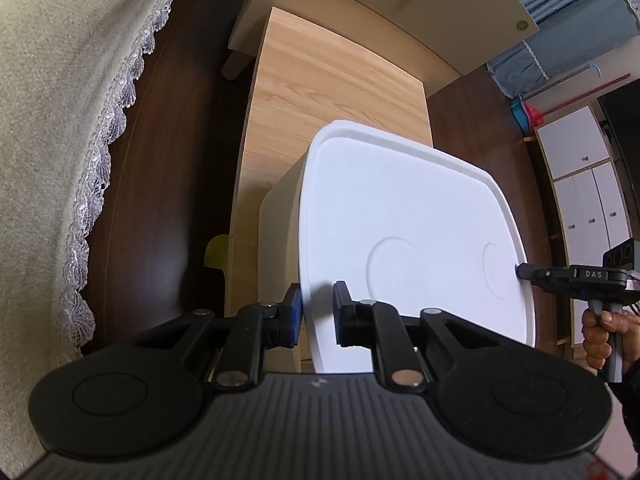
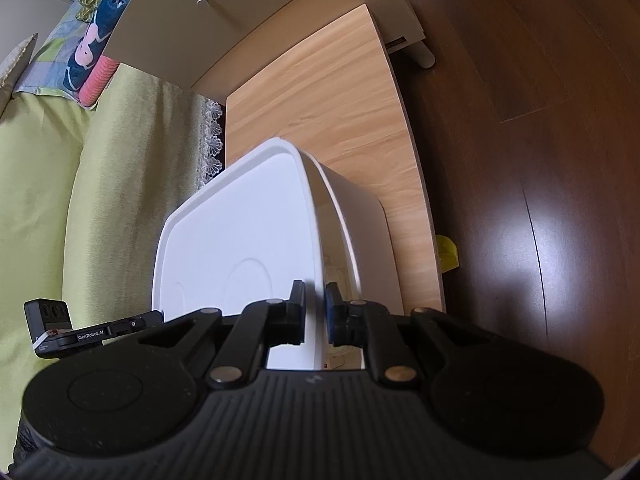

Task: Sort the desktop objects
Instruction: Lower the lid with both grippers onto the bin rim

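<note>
Lid edges pinched by both jaws above bare tabletop.

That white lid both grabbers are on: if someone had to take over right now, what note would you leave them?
Left gripper: shut on the lid's left edge.
Right gripper: shut on the lid's right edge.
The white lid sits on the pale storage box, which stands on the wooden table. From these views I cannot tell whether the lid is fully seated or slightly lifted.
Done: both sides gripped.
Left: probably move the lid evenly with both hands. The box's contents are hidden, so how far the sorting has got is unknown.
</note>
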{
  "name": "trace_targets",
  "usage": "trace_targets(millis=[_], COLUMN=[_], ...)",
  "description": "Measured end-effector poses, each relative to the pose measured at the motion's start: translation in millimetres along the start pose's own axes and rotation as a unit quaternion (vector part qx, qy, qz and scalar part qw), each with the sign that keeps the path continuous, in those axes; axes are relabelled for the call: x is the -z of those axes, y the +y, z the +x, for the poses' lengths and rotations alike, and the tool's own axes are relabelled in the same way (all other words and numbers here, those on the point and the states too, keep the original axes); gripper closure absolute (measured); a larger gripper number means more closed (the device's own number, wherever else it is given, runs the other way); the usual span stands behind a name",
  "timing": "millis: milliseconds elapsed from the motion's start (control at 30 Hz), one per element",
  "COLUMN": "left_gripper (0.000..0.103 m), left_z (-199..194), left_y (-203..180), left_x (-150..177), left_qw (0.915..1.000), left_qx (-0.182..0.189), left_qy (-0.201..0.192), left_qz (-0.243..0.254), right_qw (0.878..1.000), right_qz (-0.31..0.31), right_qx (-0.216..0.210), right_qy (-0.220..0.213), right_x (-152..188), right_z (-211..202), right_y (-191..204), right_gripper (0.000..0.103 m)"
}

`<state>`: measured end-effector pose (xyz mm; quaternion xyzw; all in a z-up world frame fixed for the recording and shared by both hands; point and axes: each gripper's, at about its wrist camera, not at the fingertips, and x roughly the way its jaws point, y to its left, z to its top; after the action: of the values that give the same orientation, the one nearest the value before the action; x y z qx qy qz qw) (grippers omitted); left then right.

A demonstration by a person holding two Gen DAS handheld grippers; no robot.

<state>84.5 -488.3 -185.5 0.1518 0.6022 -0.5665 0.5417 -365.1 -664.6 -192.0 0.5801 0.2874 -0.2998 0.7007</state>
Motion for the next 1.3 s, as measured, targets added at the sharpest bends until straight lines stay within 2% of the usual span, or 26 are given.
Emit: trace_targets(millis=[500, 767, 1300], left_gripper=[0.085, 0.085, 0.085], left_z=[7.9, 10.7, 7.3], left_y=[-3.9, -7.6, -5.7], left_x=[1.4, 2.0, 3.8], left_qw=[0.9999, 0.9997, 0.9998], left_qx=[-0.009, -0.014, -0.009], left_qy=[0.000, 0.000, -0.004], left_qz=[0.011, 0.019, 0.014], right_qw=[1.000, 0.999, 0.999], right_qz=[-0.010, -0.009, -0.017], right_qx=[0.026, 0.029, 0.037], right_qy=[-0.006, -0.015, -0.007], right_x=[2.1, 1.2, 1.8], right_z=[4.9, 3.6, 4.4], right_y=[-1.3, -1.1, 4.0], right_gripper=[0.092, 0.092, 0.089])
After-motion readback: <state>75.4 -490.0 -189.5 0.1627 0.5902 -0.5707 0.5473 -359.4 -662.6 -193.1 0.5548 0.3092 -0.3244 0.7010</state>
